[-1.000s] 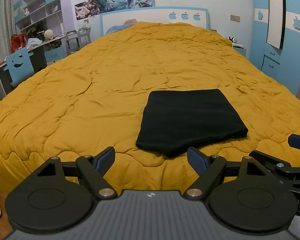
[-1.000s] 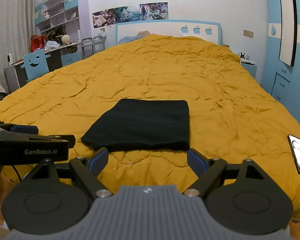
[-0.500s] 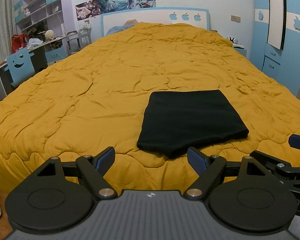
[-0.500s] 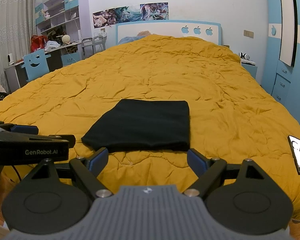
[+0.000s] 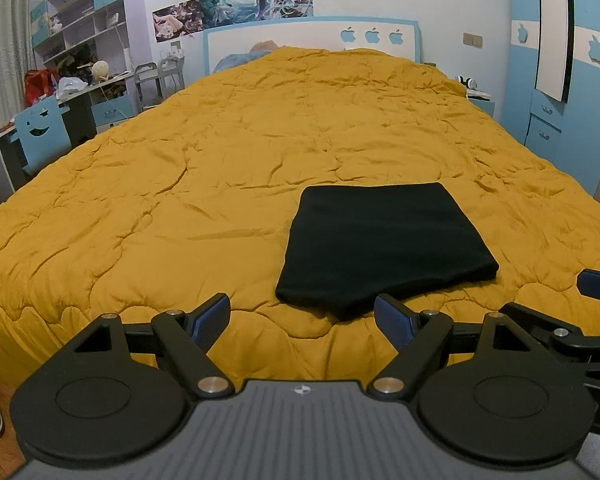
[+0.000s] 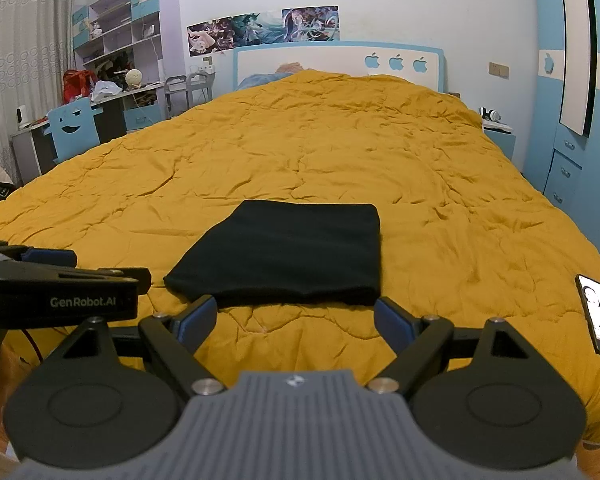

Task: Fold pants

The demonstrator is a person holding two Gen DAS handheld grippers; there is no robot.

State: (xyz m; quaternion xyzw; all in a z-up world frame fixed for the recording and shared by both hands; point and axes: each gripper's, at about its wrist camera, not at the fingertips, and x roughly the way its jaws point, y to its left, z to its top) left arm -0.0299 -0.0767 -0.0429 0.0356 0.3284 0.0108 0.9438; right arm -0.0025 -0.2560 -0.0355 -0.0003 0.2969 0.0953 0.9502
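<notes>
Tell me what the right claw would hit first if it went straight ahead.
Probably the folded pants, at their near edge: they lie on the quilt between the open right claw fingers' line. Depth is uncertain.

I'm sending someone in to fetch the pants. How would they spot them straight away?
A big bed under a mustard-yellow quilt fills the room. Near its foot edge lie the black pants, folded into a flat rectangle. They are the only dark cloth on the quilt; a phone lies off to the right.

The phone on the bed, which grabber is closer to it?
Right. The phone lies just off to the right of the right gripper. The left gripper is farther left, with the black pants ahead of it.
</notes>
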